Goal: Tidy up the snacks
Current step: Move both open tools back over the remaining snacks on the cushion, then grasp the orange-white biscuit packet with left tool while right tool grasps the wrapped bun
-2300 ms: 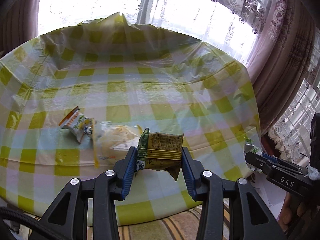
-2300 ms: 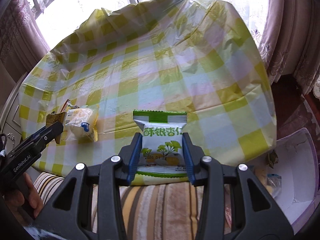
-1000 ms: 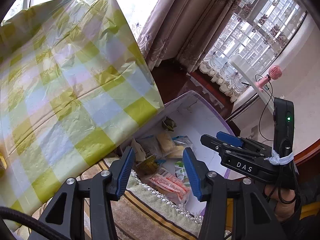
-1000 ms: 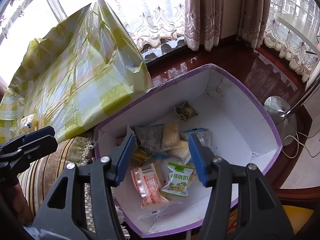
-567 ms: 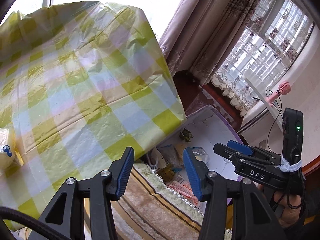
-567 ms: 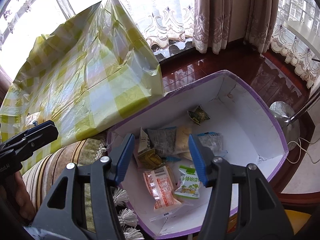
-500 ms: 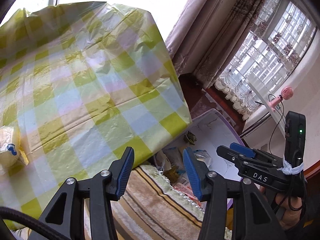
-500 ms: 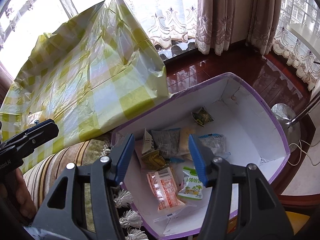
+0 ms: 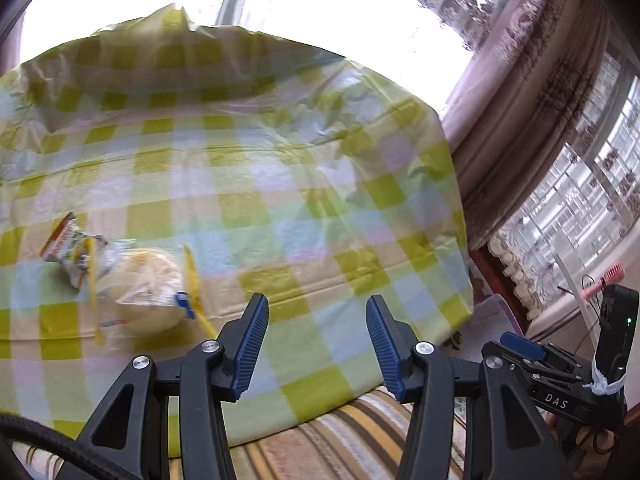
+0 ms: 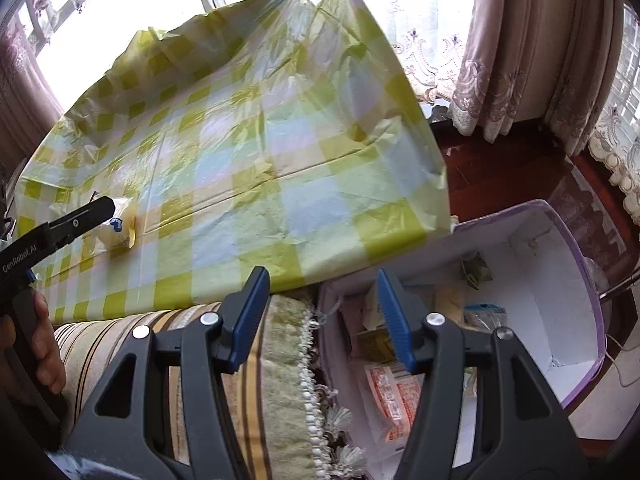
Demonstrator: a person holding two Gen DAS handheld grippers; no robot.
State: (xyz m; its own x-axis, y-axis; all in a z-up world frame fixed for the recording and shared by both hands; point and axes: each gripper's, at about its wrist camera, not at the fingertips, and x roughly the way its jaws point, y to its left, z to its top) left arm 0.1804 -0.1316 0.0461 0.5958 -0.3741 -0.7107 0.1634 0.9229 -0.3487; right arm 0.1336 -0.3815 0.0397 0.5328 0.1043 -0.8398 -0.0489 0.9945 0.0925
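Two grippers, both with jaws parted and nothing between the blue pads. Left gripper [image 9: 316, 336] nearest in the left wrist view, aimed over the near edge of the checked tablecloth [image 9: 280, 184], with striped fabric [image 9: 360, 432] under it. Right gripper [image 10: 320, 320] nearest in the right wrist view, straddling the fringed cushion edge [image 10: 292, 364] and the near wall of the purple box [image 10: 580, 264].

Seen only from the left wrist: at 10 o'clock from the left gripper, a clear-wrapped bun [image 9: 148, 300] lying on the cloth, and just beyond it, touching its wrapper, a small orange-and-white snack packet [image 9: 68, 244]; both blurred. At 3 o'clock, the right gripper's side body marked DAS [image 9: 556, 402], with only a sliver of the box rim behind it. Far off, bright window and curtains [image 9: 532, 92].

Seen only from the right wrist: the box interior, on the floor at 3 o'clock of the table, below its corner. Inside, near to far: an orange-printed clear packet [image 10: 396, 400], an olive-green packet [image 10: 378, 346] partly hidden by the right pad, a pale biscuit pack [image 10: 450, 298], a clear pack with blue trim [image 10: 486, 314], a small green packet [image 10: 478, 274] by the far wall. At 9 o'clock, a hand [image 10: 40, 348] on the left gripper's handle, its tip over the bun [image 10: 114, 232]; orange packet hidden here
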